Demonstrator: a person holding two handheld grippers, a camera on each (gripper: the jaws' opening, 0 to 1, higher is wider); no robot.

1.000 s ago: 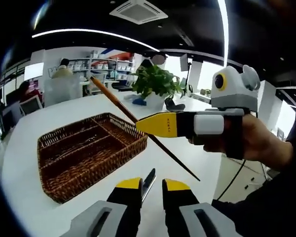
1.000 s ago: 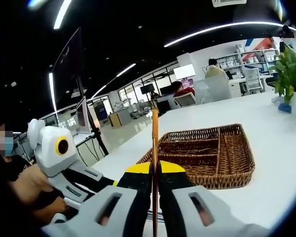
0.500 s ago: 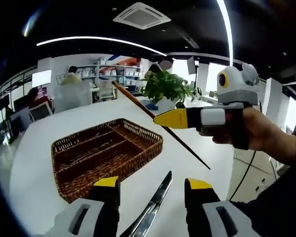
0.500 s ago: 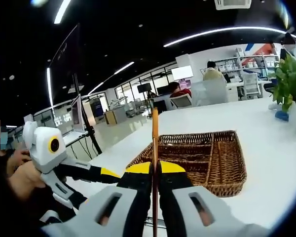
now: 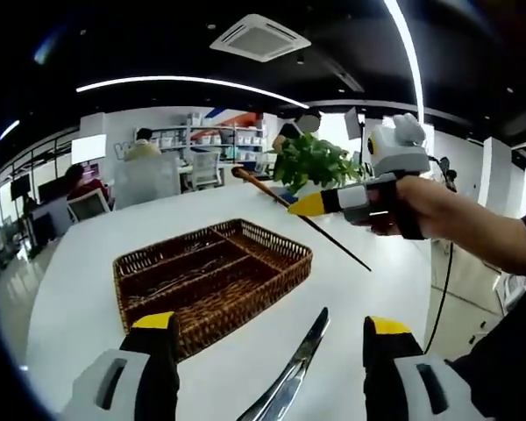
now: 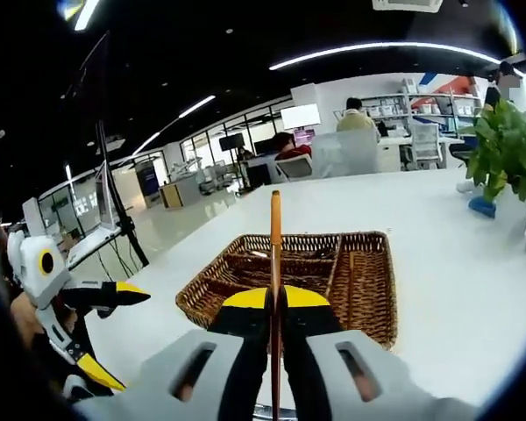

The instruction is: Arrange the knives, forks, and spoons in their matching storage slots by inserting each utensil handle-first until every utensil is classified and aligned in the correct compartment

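My left gripper (image 5: 270, 323) is open wide, low over the white table. A metal knife (image 5: 296, 368) lies between its jaws, touching neither, with its tip toward the wicker basket (image 5: 245, 294). The basket has long compartments and stands just ahead. My right gripper (image 5: 309, 205), held in a hand, hovers above the basket's right end. It is shut on a thin brown wooden stick (image 5: 276, 196). In the right gripper view, that gripper (image 6: 275, 298) pinches the stick (image 6: 275, 246), which points at the basket (image 6: 379, 303). The left gripper (image 6: 110, 333) shows open at the lower left.
A potted green plant (image 5: 311, 162) stands at the table's far end beyond the basket, also at the plant (image 6: 508, 145) on the right. The white table (image 5: 79, 298) stretches around the basket. People sit at desks far behind. A cable hangs off the right table edge.
My left gripper has opened from shut on the knife to wide apart, letting it go. The right gripper with the stick has moved farther off, over the basket.
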